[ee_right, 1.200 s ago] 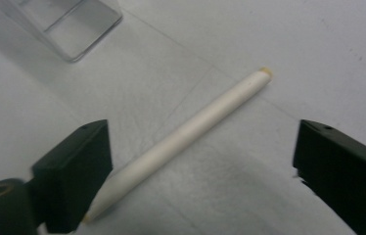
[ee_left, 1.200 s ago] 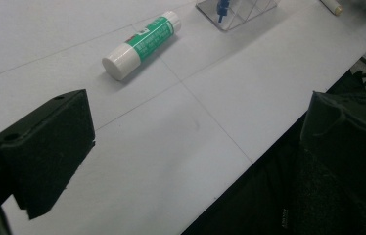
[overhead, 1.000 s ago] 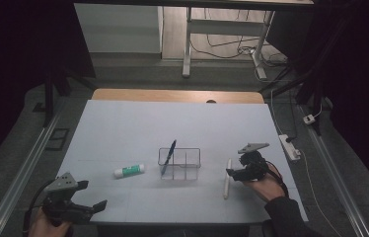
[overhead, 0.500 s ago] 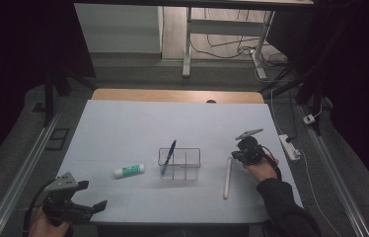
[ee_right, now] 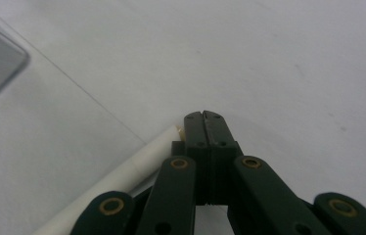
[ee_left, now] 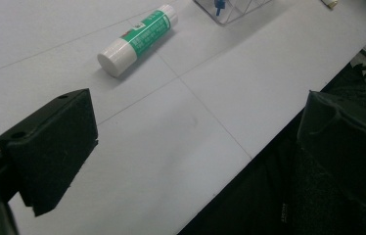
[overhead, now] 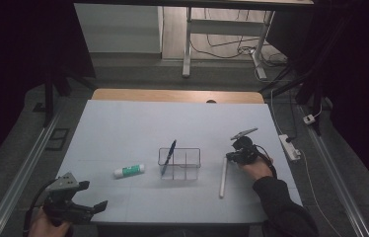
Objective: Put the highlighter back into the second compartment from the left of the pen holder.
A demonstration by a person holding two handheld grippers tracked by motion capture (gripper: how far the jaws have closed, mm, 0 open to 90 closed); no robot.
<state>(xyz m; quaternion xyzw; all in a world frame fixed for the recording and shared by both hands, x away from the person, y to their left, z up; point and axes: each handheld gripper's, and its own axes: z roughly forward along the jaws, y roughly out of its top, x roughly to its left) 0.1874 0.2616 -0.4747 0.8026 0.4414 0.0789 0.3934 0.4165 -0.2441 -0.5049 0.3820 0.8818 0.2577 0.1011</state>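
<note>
Dark floor and cables surround the pale table (overhead: 123,123) in the high view. Near its middle stands a clear box (overhead: 180,164) with a blue pen (overhead: 168,157) leaning in it; a green glue stick (overhead: 129,171) lies toward the left edge. The white stick (overhead: 222,177) lies near the right edge, its far end at the right tool (overhead: 233,156). The left tool (overhead: 101,205) hangs over the near left corner.

Left gripper view: jaws wide apart with nothing between them, glue stick (ee_left: 139,39) ahead.

Right gripper view: jaws pressed together with nothing between them, having just been closing, the white stick (ee_right: 122,181) just beside them, touching or not I cannot tell.
</note>
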